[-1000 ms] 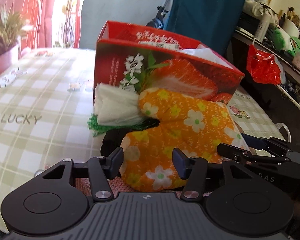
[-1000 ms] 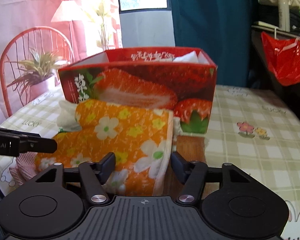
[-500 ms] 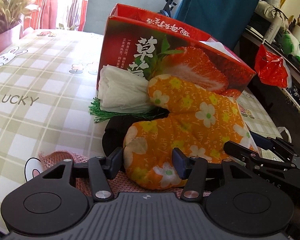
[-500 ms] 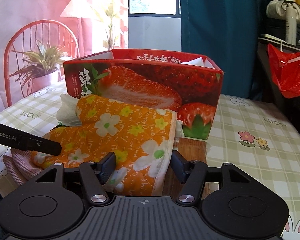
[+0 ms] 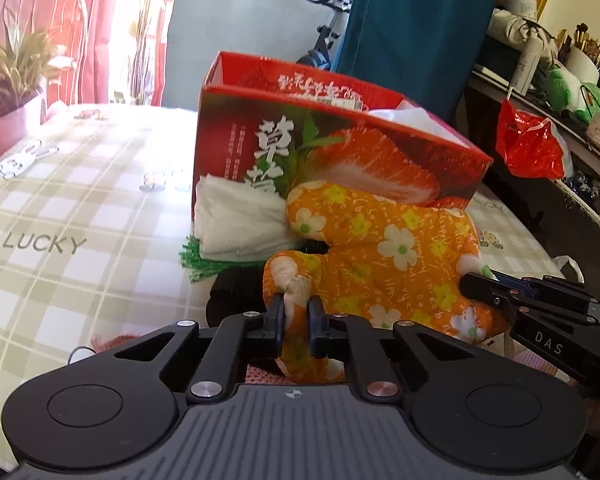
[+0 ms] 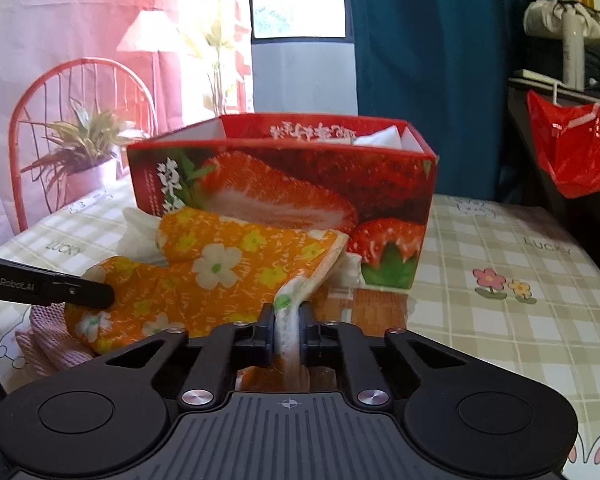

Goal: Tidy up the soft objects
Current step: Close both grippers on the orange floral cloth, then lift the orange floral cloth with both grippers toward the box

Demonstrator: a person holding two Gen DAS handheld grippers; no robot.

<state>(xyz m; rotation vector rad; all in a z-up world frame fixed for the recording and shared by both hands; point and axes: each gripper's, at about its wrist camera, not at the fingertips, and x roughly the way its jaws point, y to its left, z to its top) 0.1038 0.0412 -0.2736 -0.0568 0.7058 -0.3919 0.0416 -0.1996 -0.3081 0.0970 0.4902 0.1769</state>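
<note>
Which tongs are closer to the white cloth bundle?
Left. The left tongs pinch the orange floral cloth just below the white cloth bundle; the right tongs grip its far edge.

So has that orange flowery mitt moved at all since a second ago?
Yes, slightly. Both grippers' jaws have just been closing and now pinch the mitt: the left gripper bunches its near end, the right gripper its edge. It lies against the red box as before.

We see a potted plant (image 6: 82, 148) before a red chair (image 6: 82, 92) at the far left of the checked tabletop (image 6: 500, 260). A red plastic bag (image 6: 576, 148) hangs right of a teal curtain (image 6: 432, 60).
</note>
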